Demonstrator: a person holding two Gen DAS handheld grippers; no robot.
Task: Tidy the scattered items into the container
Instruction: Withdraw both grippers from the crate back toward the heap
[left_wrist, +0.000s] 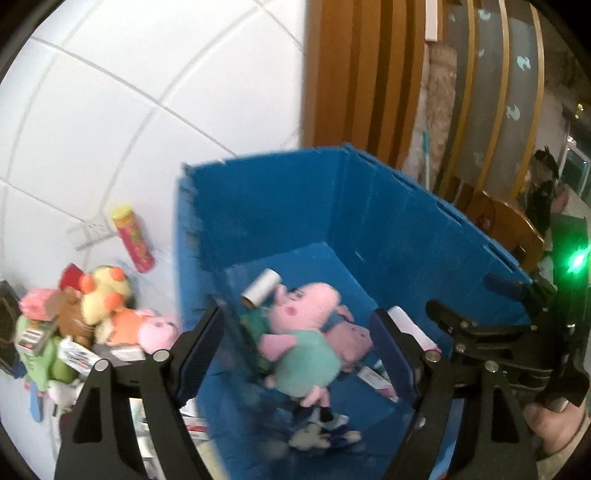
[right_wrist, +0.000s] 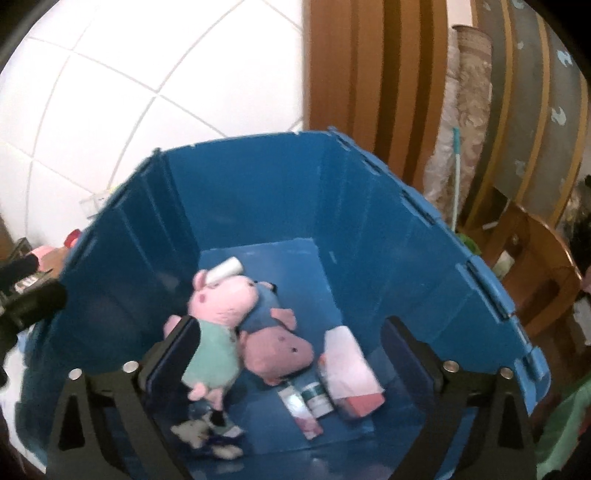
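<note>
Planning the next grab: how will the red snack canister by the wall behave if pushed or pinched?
The red snack canister leans tilted on the white wall, so a nudge probably topples and rolls it. Its round, glossy-looking side may slip between pads.

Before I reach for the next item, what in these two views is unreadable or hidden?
- Toy pile, left wrist view: blurred, partly behind the left hand-held gripper.
- Small boxes in the blue bin, right wrist view: labels too small.
- Small toy: blurred, unidentifiable.

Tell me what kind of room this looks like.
Probably a home living area: white tiled floor, a wooden chair by wood-framed panels, and plush toys piled beside a blue bin that already holds some.
</note>
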